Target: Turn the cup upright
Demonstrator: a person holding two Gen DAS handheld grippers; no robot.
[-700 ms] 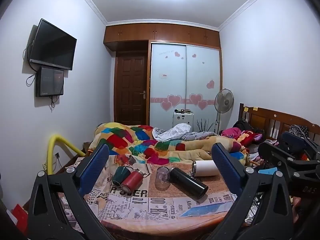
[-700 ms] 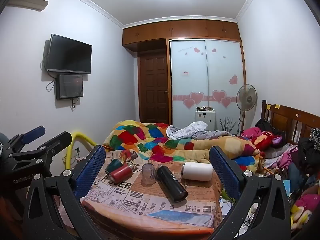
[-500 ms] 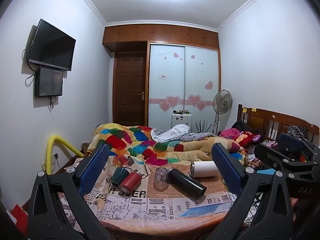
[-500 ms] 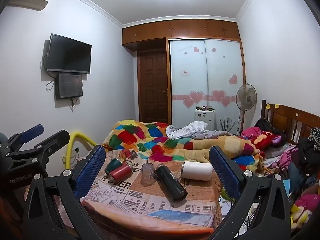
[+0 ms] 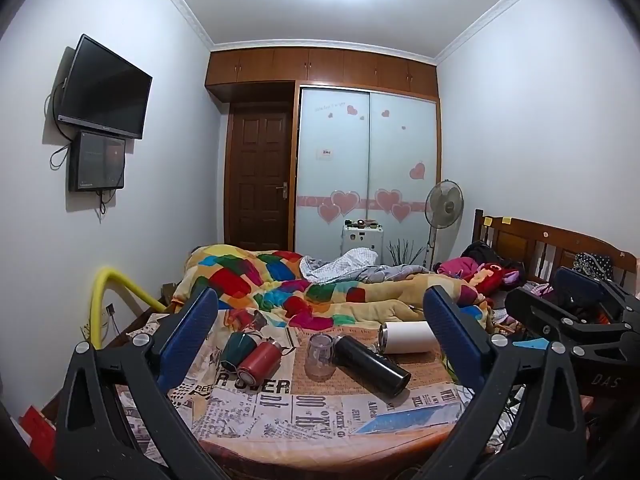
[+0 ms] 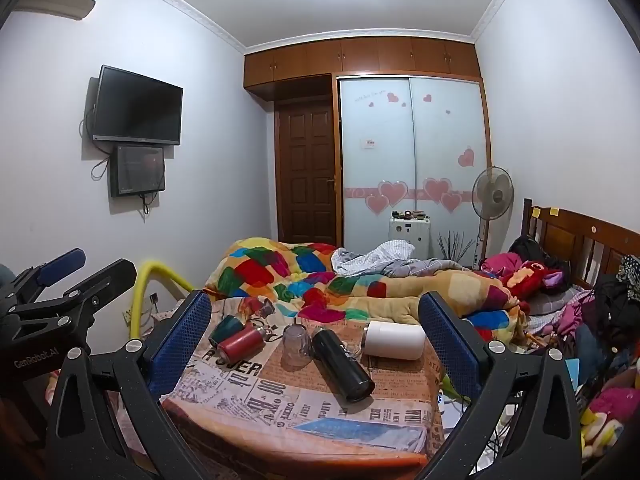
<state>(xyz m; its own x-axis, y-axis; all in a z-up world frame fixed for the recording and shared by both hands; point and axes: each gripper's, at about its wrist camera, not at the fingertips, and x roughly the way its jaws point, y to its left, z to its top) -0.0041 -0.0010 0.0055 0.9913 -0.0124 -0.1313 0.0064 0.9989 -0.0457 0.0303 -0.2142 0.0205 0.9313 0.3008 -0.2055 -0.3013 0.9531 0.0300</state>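
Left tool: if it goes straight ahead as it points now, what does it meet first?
Probably the clear cup, mouth down on the table, with the lying black bottle just right. The left tool is open and well short; depth is uncertain.

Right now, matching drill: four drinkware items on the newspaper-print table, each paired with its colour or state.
1. clear glass cup
2. flask nearest the camera
3. tumbler at the far right
4. bottle beside the green cup

a. red, lying down
b. white, on its side
c. standing mouth down
d. black, lying diagonally

Pairs: 1-c, 2-d, 3-b, 4-a
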